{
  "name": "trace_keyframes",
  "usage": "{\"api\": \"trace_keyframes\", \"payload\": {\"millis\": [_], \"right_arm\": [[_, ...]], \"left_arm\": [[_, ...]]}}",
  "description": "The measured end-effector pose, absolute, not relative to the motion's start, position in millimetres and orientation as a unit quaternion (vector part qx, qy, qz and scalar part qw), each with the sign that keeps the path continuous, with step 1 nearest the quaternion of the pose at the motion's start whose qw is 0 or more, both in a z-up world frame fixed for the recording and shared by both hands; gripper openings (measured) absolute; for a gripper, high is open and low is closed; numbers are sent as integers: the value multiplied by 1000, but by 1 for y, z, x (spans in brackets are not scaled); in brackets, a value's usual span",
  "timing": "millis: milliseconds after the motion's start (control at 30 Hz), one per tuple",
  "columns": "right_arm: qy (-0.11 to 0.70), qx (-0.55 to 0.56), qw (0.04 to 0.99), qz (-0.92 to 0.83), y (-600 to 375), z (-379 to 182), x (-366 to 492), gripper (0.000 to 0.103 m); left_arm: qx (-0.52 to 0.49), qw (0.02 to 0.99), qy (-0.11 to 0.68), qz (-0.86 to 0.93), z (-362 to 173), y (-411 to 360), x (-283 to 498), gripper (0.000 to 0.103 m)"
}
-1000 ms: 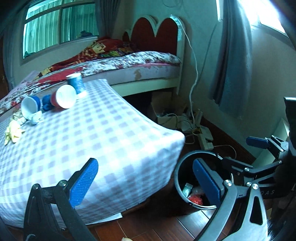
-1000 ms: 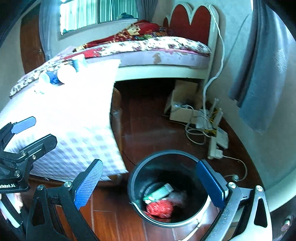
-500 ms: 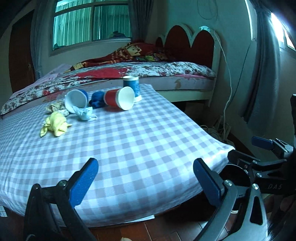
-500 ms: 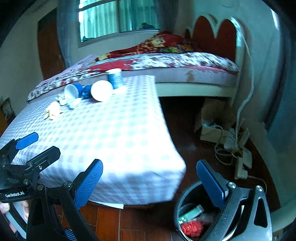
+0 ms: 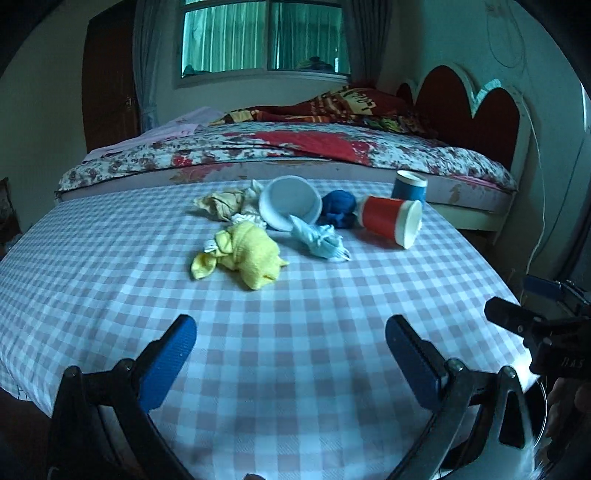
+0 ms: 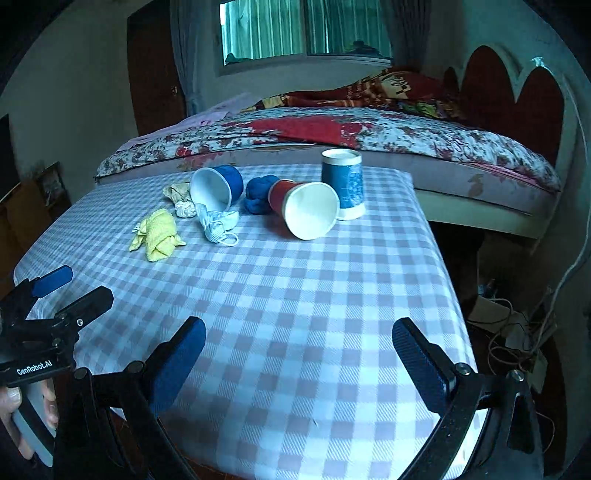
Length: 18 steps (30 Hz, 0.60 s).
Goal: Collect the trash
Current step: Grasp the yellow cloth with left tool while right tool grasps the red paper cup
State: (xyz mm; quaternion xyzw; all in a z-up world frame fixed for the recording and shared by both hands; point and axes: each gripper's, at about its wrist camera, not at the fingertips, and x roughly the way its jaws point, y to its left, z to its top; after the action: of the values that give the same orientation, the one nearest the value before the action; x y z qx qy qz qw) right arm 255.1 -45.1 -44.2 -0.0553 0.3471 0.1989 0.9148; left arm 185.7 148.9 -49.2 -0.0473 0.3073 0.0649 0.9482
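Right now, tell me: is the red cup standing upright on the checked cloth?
No. In the right wrist view the red cup lies on its side on the checked cloth, its open white mouth facing the camera.

Dim, bluish cast; daylight from window; fisheye bending, dark vignette at edges.

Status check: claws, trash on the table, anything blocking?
Left claw open, empty; right claw open, empty. Trash untouched at table's far end: red cup tipped, blue cup upright, yellow rag. Path over checked cloth unobstructed.
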Motion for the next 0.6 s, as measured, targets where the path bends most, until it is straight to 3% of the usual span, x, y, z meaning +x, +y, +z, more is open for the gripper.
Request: {"api": "trace_keyframes", "payload": {"millis": [267, 367, 467, 567, 600], "right_arm": [[366, -60, 901, 226, 2, -50, 326, 101], [374, -66, 897, 227, 11, -55, 346, 87], [384, -66, 895, 218, 15, -62, 368, 84], [400, -59, 889, 214, 17, -69, 384, 69], [405, -58, 887, 214, 18, -72, 389, 64]], "left_arm": [[-47, 940, 328, 87, -62, 180, 245, 101], [-66, 936, 336, 84, -64, 189, 261, 95], [-72, 932, 347, 75, -69, 193, 277, 94], [-65, 926, 366, 71, -76, 192, 290, 93], [-69, 922, 373, 72, -79, 194, 293, 88]]}}
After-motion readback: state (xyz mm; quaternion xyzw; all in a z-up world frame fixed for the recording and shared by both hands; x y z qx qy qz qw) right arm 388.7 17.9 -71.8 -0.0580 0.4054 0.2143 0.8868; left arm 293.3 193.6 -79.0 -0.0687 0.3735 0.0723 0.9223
